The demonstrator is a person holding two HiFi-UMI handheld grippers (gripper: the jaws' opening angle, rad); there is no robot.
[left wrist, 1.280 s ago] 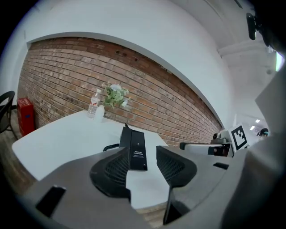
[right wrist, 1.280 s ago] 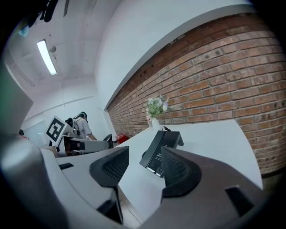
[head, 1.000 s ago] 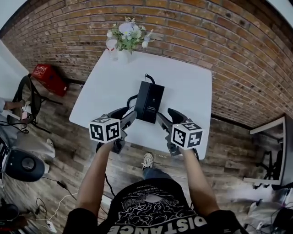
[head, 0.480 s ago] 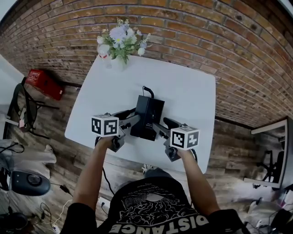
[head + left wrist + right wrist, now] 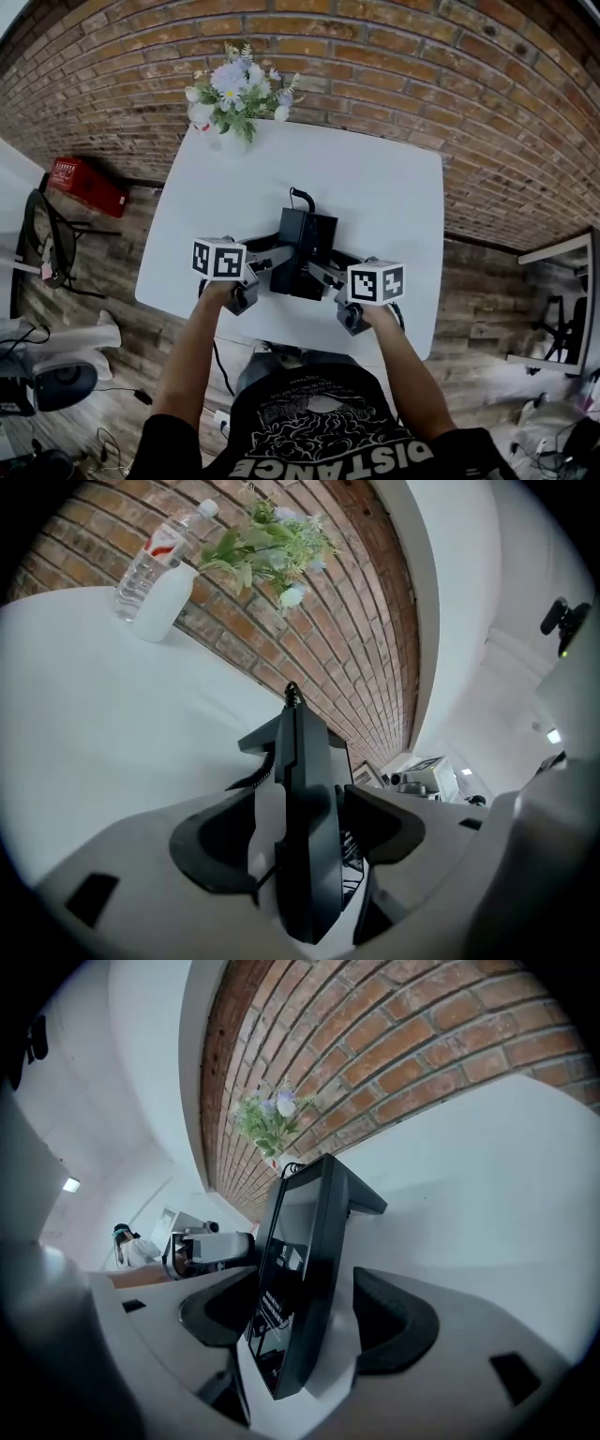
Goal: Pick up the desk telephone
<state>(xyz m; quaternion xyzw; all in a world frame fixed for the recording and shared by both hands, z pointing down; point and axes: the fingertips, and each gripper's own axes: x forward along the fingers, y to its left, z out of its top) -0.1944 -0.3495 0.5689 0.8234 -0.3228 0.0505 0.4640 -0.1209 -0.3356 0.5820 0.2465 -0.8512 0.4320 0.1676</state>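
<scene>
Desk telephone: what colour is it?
The desk telephone is black; head view shows it best.

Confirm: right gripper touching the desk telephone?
Cannot tell. Right gripper view: the right gripper, jaws opening, straddles the desk telephone; one pad clear, the other overlaps it.

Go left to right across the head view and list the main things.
In order: red crate → left gripper → telephone → right gripper. Both grippers' jaws are opening, with the telephone between them.

Tabletop point(image 5: 394, 192) bare beyond telephone point(image 5: 305, 242) (flowers point(image 5: 236, 89) far-left)
</scene>
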